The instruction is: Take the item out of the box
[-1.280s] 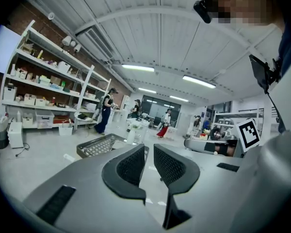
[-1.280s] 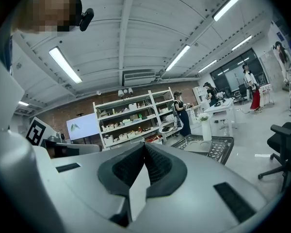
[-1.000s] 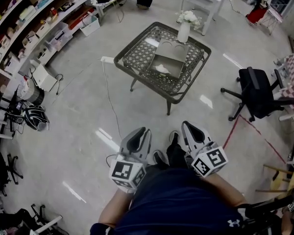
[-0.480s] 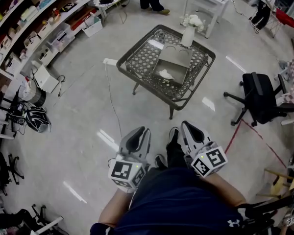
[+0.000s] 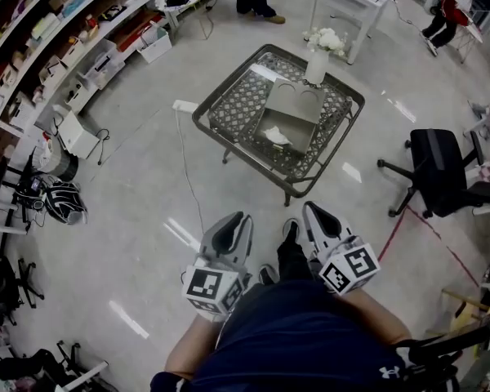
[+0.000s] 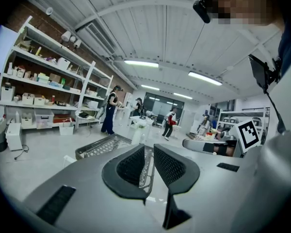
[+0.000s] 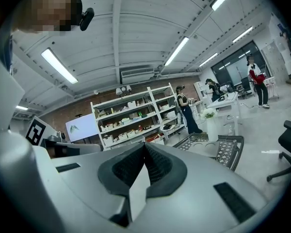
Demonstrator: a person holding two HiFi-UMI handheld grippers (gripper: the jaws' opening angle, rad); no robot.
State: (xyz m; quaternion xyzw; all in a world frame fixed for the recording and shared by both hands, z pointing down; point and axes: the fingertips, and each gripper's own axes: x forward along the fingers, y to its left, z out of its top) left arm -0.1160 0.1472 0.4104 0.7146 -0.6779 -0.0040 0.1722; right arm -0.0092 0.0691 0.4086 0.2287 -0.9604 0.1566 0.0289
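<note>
My left fingers stand slightly spread and empty; my right fingers are pressed together on nothing. Both hang over the glossy grey floor, well apart from the mesh tabletop. On it lies the open box with a white item inside, near a flower vase. Shelves line the left wall.

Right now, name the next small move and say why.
Probably step closer to the table: the open box lies on it, well beyond the left gripper and right gripper, which are held empty near the body.
</note>
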